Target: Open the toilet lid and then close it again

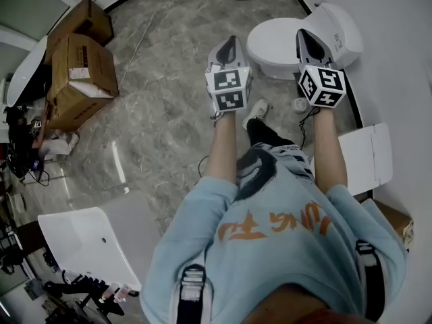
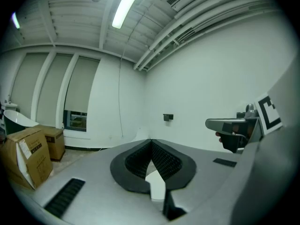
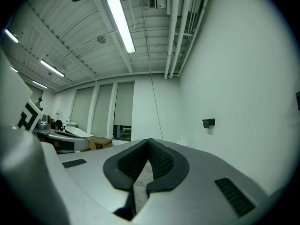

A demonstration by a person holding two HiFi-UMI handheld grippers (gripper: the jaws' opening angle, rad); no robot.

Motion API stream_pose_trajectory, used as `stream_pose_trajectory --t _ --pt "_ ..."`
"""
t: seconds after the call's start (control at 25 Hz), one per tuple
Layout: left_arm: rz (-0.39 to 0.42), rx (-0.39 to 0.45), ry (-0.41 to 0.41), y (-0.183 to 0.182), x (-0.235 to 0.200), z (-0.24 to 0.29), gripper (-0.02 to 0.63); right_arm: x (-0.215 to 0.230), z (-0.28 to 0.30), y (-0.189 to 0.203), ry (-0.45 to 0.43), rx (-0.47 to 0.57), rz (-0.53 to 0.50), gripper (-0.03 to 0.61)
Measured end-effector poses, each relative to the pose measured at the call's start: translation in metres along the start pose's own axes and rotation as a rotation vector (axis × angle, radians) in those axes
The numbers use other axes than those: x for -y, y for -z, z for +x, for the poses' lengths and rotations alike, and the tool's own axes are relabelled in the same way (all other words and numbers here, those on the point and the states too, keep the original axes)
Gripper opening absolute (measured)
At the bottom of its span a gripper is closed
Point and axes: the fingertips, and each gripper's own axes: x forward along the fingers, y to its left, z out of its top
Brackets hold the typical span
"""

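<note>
L gripper (image 1: 231, 44) just left of toilet (image 1: 341, 29), R gripper (image 1: 305, 38) over lid (image 1: 275, 44) (lid down). Both pairs of jaws shut, empty. Toilet on floor (image 1: 162, 113) by wall (image 1: 398, 66).

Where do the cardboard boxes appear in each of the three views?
Head view: cardboard boxes at upper left, on the floor.
Left gripper view: at the lower left edge.
Right gripper view: small and far off, left of centre.
Shared landmark: the dark window behind them, in both gripper views.
</note>
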Motion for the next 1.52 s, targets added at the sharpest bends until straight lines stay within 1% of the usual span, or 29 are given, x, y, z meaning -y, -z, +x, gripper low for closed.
stream_pose_trajectory --t 0.08,0.16,0.24,0.28,0.36,0.44,0.52,0.6,0.76,0.84,1.0,1.16,1.24,1.36,1.44,1.52 --pt "-0.004 -0.02 0.01 0.011 -0.001 0.03 0.025 0.017 0.027 0.01 0.0 -0.003 0.014 0.012" --pt "-0.032 -0.036 0.039 0.012 -0.003 0.068 0.025 0.041 0.061 0.014 0.007 -0.001 0.038 0.012" --pt "-0.06 -0.061 0.082 0.007 -0.007 0.108 0.025 0.068 0.094 0.014 0.037 0.014 0.094 0.012" --pt "-0.057 -0.074 0.099 0.004 -0.012 0.127 0.025 0.08 0.109 0.012 0.058 0.03 0.127 0.012" --pt "-0.024 -0.102 0.122 -0.002 -0.024 0.165 0.025 0.1 0.144 0.009 0.087 0.068 0.181 0.012" --pt "-0.001 -0.135 0.137 -0.007 -0.034 0.208 0.025 0.117 0.182 0.009 0.091 0.09 0.213 0.012" --pt "0.014 -0.16 0.173 -0.011 -0.027 0.252 0.025 0.142 0.215 0.012 0.091 0.096 0.225 0.012" --pt "0.049 -0.175 0.227 -0.015 -0.013 0.287 0.025 0.165 0.237 0.017 0.111 0.101 0.25 0.012" --pt "0.108 -0.229 0.319 -0.006 0.002 0.333 0.025 0.193 0.268 0.033 0.143 0.105 0.3 0.012" --pt "0.138 -0.261 0.348 0.005 0.008 0.349 0.025 0.205 0.275 0.047 0.152 0.092 0.308 0.012" --pt "0.193 -0.324 0.355 0.035 0.013 0.368 0.026 0.231 0.269 0.076 0.206 0.033 0.302 0.012" --pt "0.222 -0.391 0.375 0.073 0.008 0.383 0.026 0.238 0.266 0.114 0.246 -0.048 0.287 0.014" --pt "0.262 -0.44 0.401 0.104 0.005 0.385 0.028 0.234 0.262 0.142 0.252 -0.11 0.268 0.014" --pt "0.321 -0.543 0.463 0.16 -0.004 0.393 0.028 0.234 0.261 0.19 0.266 -0.215 0.239 0.014" --pt "0.349 -0.601 0.507 0.186 -0.008 0.403 0.028 0.236 0.266 0.218 0.286 -0.274 0.234 0.014" --pt "0.381 -0.635 0.55 0.208 -0.007 0.412 0.028 0.234 0.269 0.247 0.293 -0.325 0.244 0.016"
